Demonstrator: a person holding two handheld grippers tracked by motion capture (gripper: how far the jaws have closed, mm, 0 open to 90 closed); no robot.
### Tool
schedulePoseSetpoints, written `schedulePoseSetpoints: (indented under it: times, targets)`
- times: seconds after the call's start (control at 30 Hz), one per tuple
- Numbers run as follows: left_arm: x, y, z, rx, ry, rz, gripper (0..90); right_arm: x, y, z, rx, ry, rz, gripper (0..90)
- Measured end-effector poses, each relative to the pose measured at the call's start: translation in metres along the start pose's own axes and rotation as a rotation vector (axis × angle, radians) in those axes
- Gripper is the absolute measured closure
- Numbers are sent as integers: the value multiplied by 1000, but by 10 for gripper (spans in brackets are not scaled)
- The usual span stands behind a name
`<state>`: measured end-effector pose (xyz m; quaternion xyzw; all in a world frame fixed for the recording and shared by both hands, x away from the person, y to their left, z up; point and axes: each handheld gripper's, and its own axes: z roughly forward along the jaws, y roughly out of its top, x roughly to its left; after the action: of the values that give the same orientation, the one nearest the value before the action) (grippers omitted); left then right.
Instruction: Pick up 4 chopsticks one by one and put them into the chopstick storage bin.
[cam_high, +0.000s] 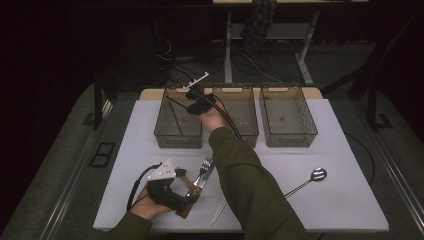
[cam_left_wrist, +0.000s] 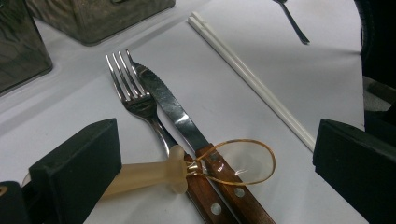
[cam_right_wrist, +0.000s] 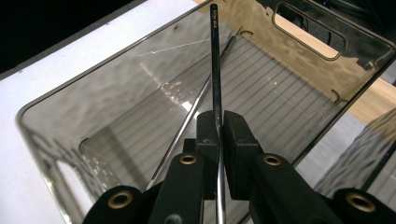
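Closest to the high view's lens: dark green sleeve (cam_high: 250, 190) of the person's right arm, reaching up from the bottom edge toward the bins. White rectangular table mat (cam_high: 345, 200) lies under everything. Three smoky translucent plastic bins stand in a row at the mat's far side: left bin (cam_high: 172, 137), middle bin (cam_high: 247, 125), right bin (cam_high: 289, 132).

Right gripper (cam_right_wrist: 219, 128) hovers over the left bin, its jaws pressed together and pinching a thin dark metal rod-like utensil handle (cam_right_wrist: 214, 56); the handle sticks out past the jaws over the bin's ribbed floor, tilted. Second thin metal piece (cam_right_wrist: 187, 116) lies slanted inside that same bin, apart from the held one. In the high view this gripper (cam_high: 192, 95) sits at the bin's far rim.

Left gripper (cam_left_wrist: 215, 154) rests low on the mat near the front edge, jaws spread wide, nothing clamped. Between its jaws lie a wooden-handled steel fork (cam_left_wrist: 135, 93) and a wooden-handled serrated steel knife (cam_left_wrist: 173, 105), side by side and touching, heads pointing away. Cream rubbery peg (cam_left_wrist: 149, 172) juts from the left jaw, with a thin amber elastic loop (cam_left_wrist: 252, 163) lying over the two wooden handles.

Pair of white plastic chopsticks (cam_left_wrist: 252, 79) lies just beside the knife, apart from it. Long-handled metal slotted spoon (cam_high: 307, 182) lies well apart, on the mat's right side.
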<state>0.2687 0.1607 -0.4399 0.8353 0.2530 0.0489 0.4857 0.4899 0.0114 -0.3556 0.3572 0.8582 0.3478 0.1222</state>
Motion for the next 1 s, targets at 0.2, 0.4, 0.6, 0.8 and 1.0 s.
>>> schedulePoseSetpoints:
  times: [0.2,0.4,0.6,0.8,1.0]
  targets:
    - [0,0,-1,-6,-3,-2,0,1,6,11,10,-9,14,848]
    - [0,1,0,-6,-7,-3,0,3,9,18,26,-18,13,847]
    - [0,1,0,-5,-7,-3,0,3,9,22,37,-17,24,839]
    - [1,1,0,-8,-7,-3,0,4,10,20,20,5,26,690]
    - [1,1,0,-5,-7,-2,0,0,9,15,15,51,59,594]
